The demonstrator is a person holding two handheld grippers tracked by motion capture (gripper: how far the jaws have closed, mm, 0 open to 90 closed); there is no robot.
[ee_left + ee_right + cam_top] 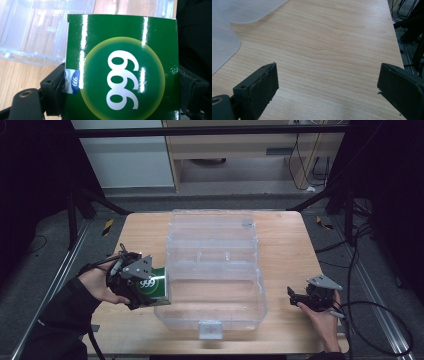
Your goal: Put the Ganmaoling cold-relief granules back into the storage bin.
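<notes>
High view looks down on a light wooden surface point(280, 235) where a clear plastic organiser box point(212, 270) lies open in the middle, its lid folded back away from the person. The left hand-held gripper point(145, 287) sits just beside the left wall of this box, and it is closed on a green carton point(156, 287) with a white "999" printed on it. Most of the left hand point(97, 282) is behind the gripper body and the grey three-cornered plate, so the fingers are hard to make out.

In the left gripper view the green carton point(122, 72) stands between the two black jaws and covers almost everything ahead; its lower edge is cut off by the frame. A small blue and white label point(72, 82) sits at its left edge, against the left jaw. Beyond the carton, part of the clear box point(37, 30) shows, blurred.

The right hand-held gripper point(300, 297) rests near the right wall of the box but apart from it, held by the right hand point(322, 317). In the right gripper view its jaws stand wide apart with nothing between them, only bare wood point(324, 50). To the left of these jaws a rounded corner of the clear box point(224, 37) is seen, out of focus.
</notes>
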